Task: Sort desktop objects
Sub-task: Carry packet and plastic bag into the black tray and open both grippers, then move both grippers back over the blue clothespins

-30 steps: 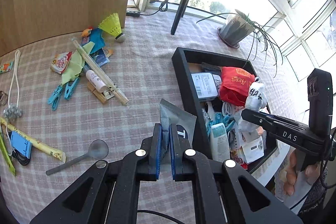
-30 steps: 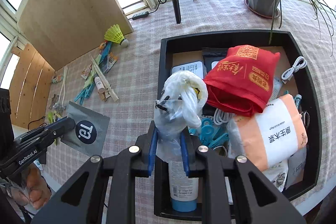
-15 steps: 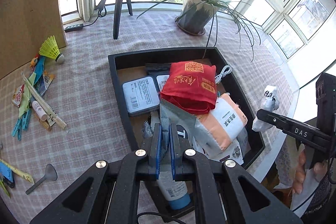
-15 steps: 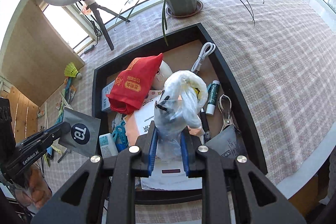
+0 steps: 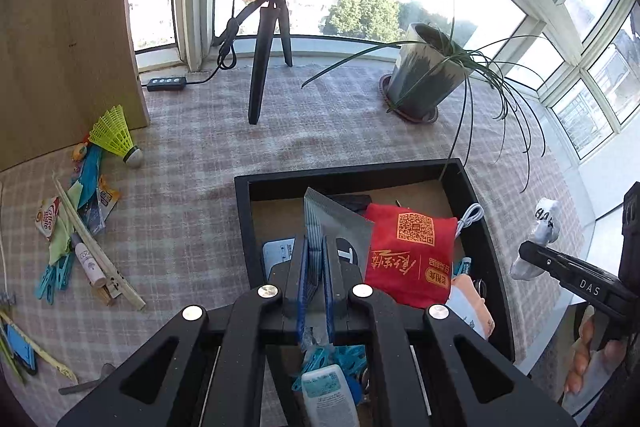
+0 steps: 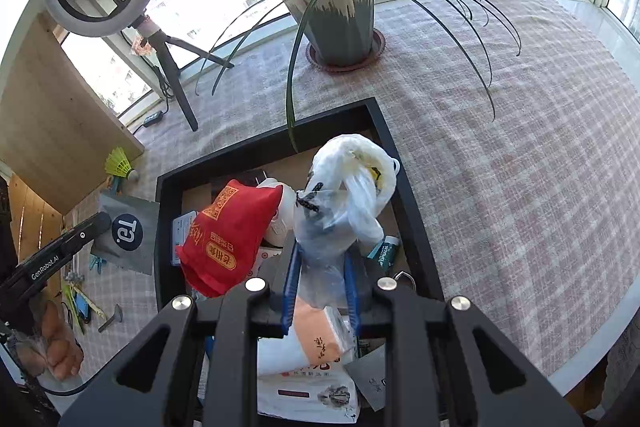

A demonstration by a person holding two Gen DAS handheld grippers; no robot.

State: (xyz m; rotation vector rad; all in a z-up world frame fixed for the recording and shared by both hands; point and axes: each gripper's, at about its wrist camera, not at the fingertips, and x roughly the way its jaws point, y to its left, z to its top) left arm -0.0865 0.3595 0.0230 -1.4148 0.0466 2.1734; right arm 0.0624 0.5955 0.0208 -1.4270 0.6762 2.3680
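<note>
One black tray (image 5: pixel 244 211), one potted plant (image 5: pixel 420 75), one shuttlecock (image 5: pixel 116 137), two claws.

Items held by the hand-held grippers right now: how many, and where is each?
2. The grey pouch is clamped in the left hand-held gripper above the black tray; the knotted plastic bag is clamped in the right hand-held gripper, also over it.

Grey pouch (image 5: pixel 336 223) now over the tray (image 5: pixel 352 175) — plastic bag (image 6: pixel 344 203) too.

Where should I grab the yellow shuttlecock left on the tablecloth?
Both hand-held grippers are full now. The yellow shuttlecock lies on its side near the wooden board, cork tip toward the tray. Probably best to come from above and pinch across the narrow neck just behind the cork; the flared skirt would flex.
</note>
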